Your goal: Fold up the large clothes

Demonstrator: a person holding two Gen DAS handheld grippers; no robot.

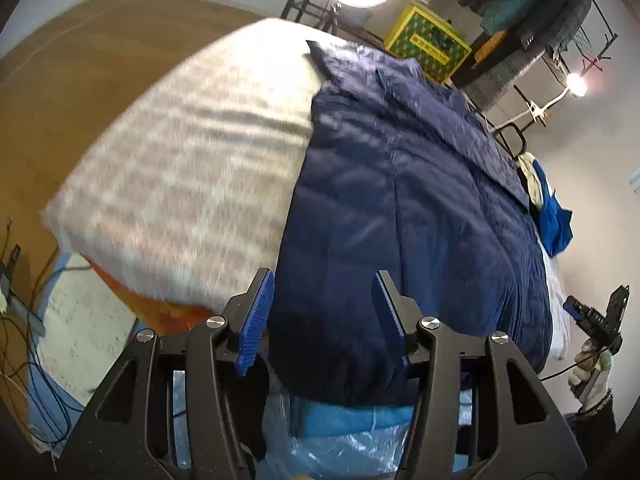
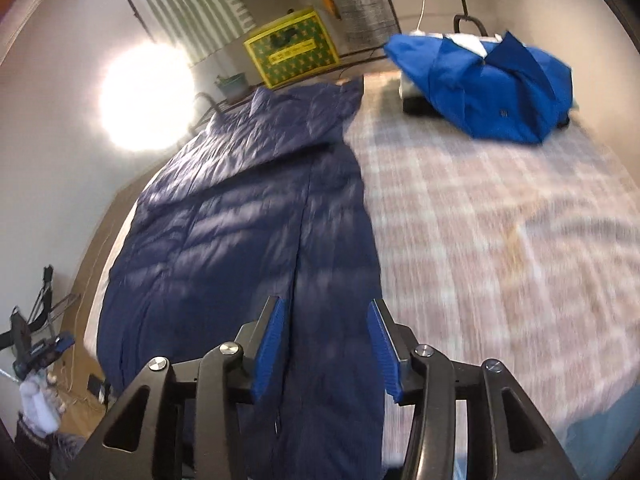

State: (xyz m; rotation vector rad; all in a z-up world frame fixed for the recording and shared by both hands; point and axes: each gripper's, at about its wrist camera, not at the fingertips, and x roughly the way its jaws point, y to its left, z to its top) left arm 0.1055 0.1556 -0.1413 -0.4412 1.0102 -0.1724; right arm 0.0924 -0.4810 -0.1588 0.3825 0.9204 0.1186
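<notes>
A: So, where is the big coat?

B: The dark blue coat [image 2: 248, 216] lies flat on the bed [image 2: 500, 220]. It is spread along one side of the checked cover, and its bottom edge hangs a bit over the near end of the bed.

A: What are the tools doing?

B: Both are wide open and hold nothing. The left tool [image 1: 322, 320] hangs just above the coat's bottom edge. The right tool [image 2: 326, 340] hangs above the coat too, near the zip line down its middle.

A: Is any folding done yet?

B: I think not. The coat looks laid out and smooth, with no part turned over. So this looks like the very start, just before the first grab.

A: What comes next, do you think?

B: Each tool likely needs to go down to the coat, close on an edge, and lift it over toward the middle. The coat is puffy and slippery, so a firm pinch would help.

A: And the bright blue thing?

B: That is a bright blue jacket [image 2: 488, 92], bunched up at the far end of the bed, well apart from the coat.
</notes>
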